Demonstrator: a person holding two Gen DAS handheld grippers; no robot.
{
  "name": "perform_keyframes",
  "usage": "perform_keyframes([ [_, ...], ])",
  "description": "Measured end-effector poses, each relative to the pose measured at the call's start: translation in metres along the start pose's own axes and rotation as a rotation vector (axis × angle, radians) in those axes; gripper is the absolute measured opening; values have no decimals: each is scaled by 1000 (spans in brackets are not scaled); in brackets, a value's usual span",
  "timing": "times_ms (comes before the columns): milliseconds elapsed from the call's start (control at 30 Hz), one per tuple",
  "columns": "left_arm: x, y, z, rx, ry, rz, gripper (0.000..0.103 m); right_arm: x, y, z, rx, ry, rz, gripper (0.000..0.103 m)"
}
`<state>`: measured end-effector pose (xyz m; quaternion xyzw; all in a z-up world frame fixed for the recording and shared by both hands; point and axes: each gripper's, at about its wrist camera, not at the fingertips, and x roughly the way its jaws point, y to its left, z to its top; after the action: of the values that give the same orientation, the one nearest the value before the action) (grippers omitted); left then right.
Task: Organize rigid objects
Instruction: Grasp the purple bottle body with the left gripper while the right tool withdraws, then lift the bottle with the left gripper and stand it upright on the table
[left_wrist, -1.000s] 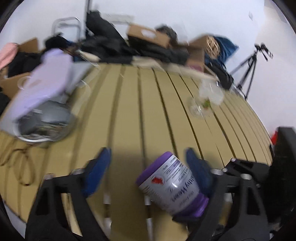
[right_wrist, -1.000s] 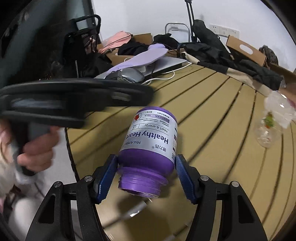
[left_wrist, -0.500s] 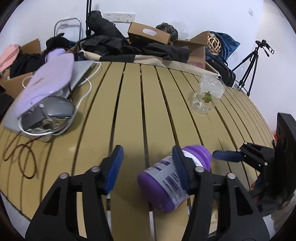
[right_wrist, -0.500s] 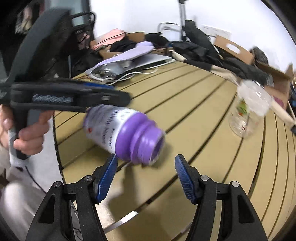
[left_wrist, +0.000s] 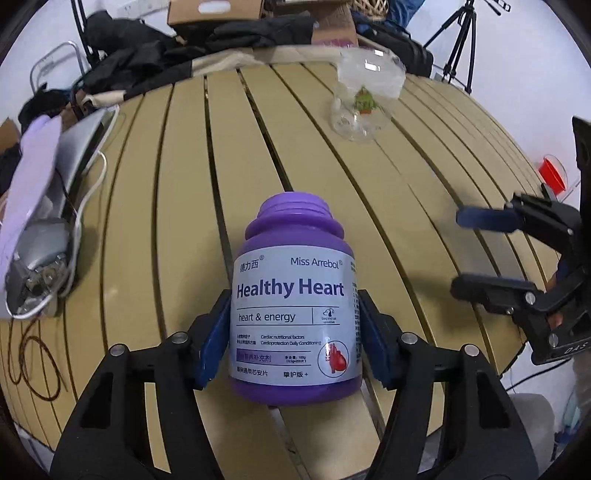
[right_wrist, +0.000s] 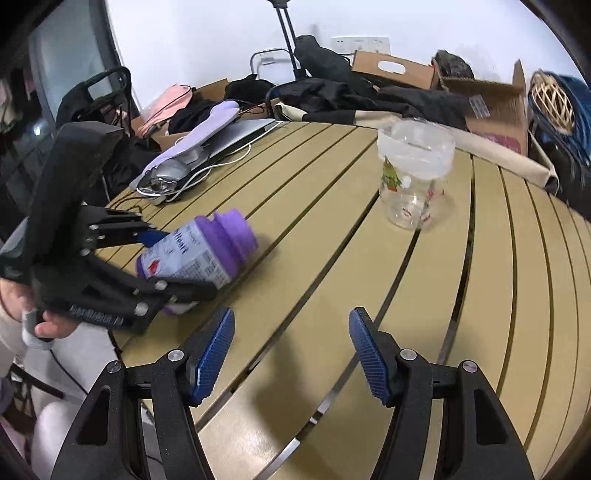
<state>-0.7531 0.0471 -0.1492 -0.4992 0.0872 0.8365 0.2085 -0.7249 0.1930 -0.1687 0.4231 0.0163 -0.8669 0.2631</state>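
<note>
A purple "Healthy Heart" supplement bottle (left_wrist: 291, 314) with a white label sits between the blue pads of my left gripper (left_wrist: 293, 332), which is shut on its body, cap pointing away. In the right wrist view the bottle (right_wrist: 199, 254) is tilted just above the slatted table, held by the left gripper (right_wrist: 177, 262). My right gripper (right_wrist: 291, 350) is open and empty over the table's near edge; it also shows in the left wrist view (left_wrist: 476, 251). A clear plastic jar (right_wrist: 415, 177) stands upright further back, also in the left wrist view (left_wrist: 364, 99).
The round yellow slatted table (right_wrist: 369, 295) holds a laptop with a lilac object and white cable at the left (right_wrist: 207, 147). Dark clothes, cardboard boxes (right_wrist: 391, 70) and bags crowd the far edge. A tripod (left_wrist: 461, 37) stands beyond.
The bottle passed from my right gripper to my left. The right gripper let go and drew back, open. The left gripper closed on the bottle's body.
</note>
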Motion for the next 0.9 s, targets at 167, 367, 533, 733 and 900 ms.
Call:
perform_keyframes([
  [167,-17,4,0,-8,-122,-10,60,-5,-5,10,35,-20,43,70],
  [367,-64,4,16,54,-365,-83,60,-23,-24,62,249,-170,324,74],
  [533,-82,-5,30,136,-485,-132,60,-10,-31,109,392,-167,553,76],
  [733,-86,-1,36,158,-506,-175,60,15,-25,130,413,-98,662,72],
  [900,-75,5,40,165,-476,-128,86,3,6,138,101,-147,335,67],
])
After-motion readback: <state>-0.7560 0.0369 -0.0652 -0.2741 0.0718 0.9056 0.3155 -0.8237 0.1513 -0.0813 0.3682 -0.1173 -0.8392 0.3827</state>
